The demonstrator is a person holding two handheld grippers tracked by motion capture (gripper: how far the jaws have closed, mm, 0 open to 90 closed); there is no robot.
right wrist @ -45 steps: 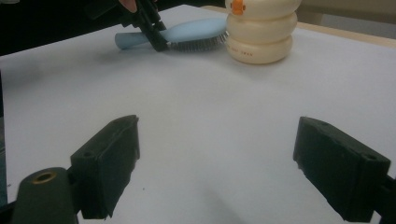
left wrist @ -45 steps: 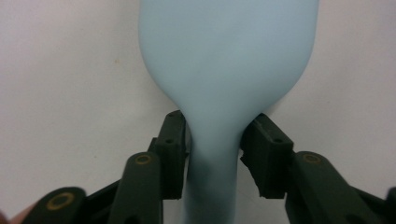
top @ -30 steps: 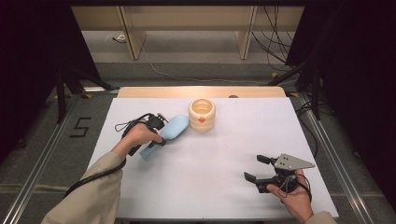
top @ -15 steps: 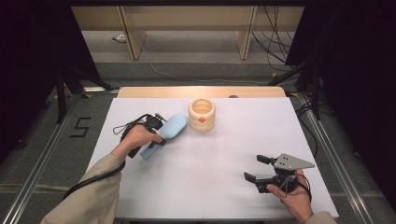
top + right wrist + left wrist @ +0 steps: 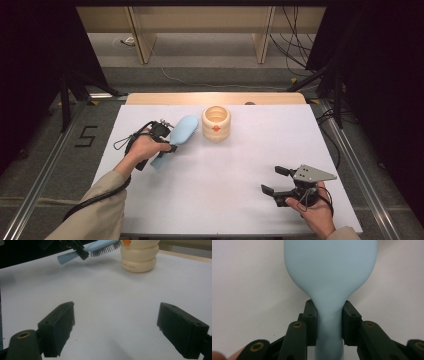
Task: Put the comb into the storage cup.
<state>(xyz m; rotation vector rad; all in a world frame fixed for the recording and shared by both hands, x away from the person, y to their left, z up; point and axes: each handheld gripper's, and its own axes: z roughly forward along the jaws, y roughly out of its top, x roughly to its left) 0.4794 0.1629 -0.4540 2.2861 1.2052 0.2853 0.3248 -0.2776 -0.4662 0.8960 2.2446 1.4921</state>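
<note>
A light blue hairbrush [image 5: 178, 133] hangs over the white table [image 5: 225, 170], bristles down, and its head nearly reaches a cream ribbed cup [image 5: 216, 122]. My left gripper [image 5: 167, 141] is shut on the brush's neck; in the left gripper view the pads [image 5: 310, 322] press both sides of the brush [image 5: 329, 277]. My right gripper [image 5: 275, 181] rests low at the front right, jaws wide open with nothing between them. In the right gripper view, my right gripper [image 5: 113, 330] looks across bare table to the brush [image 5: 100, 248] and the cup [image 5: 140, 256].
The cup has an orange mark on its side. A wooden strip [image 5: 215, 98] runs along the table's far edge. Metal rails [image 5: 350, 155] flank the table, with cables and dark stands on the floor behind.
</note>
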